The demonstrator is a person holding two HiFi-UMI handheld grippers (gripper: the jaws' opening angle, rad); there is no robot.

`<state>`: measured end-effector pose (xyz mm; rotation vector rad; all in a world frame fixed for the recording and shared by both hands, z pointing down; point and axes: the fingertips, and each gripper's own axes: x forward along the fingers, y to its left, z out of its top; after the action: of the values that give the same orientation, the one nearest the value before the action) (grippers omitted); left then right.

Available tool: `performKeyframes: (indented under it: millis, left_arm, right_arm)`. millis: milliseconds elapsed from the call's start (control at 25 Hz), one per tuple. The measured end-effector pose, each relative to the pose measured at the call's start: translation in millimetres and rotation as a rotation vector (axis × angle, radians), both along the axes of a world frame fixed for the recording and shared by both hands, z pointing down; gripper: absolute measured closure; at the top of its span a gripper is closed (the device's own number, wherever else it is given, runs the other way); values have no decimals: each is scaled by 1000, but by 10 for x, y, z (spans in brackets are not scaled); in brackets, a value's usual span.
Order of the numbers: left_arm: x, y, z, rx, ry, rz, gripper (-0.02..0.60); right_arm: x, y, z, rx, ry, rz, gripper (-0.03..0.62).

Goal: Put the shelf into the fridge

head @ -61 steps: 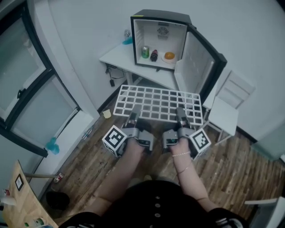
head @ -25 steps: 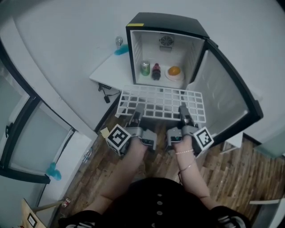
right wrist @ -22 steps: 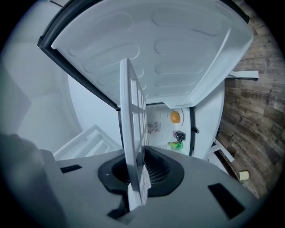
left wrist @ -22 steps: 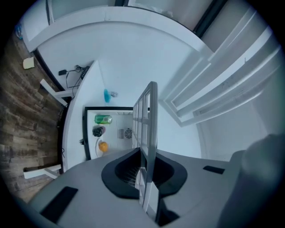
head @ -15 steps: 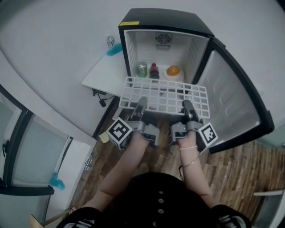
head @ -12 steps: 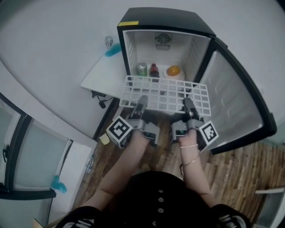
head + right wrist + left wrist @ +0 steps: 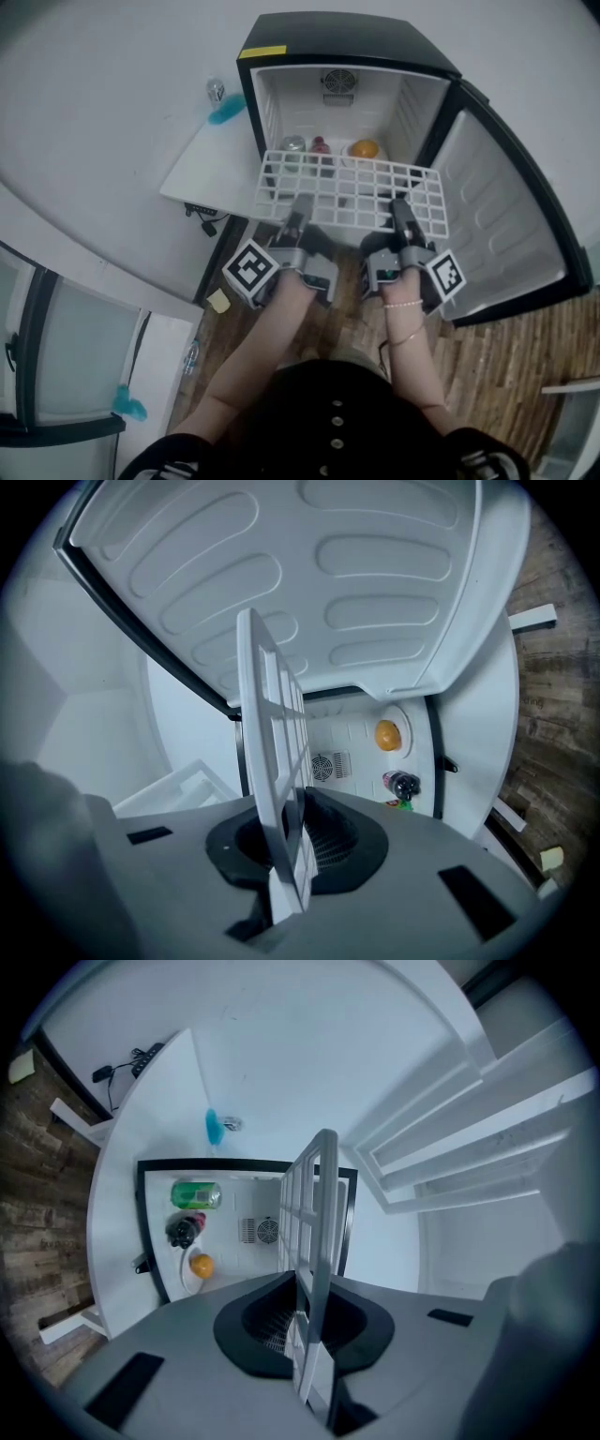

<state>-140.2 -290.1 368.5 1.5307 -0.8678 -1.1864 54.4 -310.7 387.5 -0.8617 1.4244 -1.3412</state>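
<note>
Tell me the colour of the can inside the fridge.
Green. The can shows best in the left gripper view.

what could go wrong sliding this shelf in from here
1. The left gripper and right gripper pinch only the near edge of the shelf, so its far end may sag or twist.
2. If it goes in low, it could knock over the can and bottle in the fridge.
3. The shelf looks about as wide as the opening, so a corner may catch on a side wall.
</note>
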Motion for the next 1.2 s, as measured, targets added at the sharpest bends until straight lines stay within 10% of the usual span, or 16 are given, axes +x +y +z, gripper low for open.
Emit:
performKeyframes:
  millis: [1200]
  left_arm:
    - [-67, -564, -235, 11, 7, -27, 548]
  right_arm:
    - [-97, -656, -278, 3, 44, -68, 559]
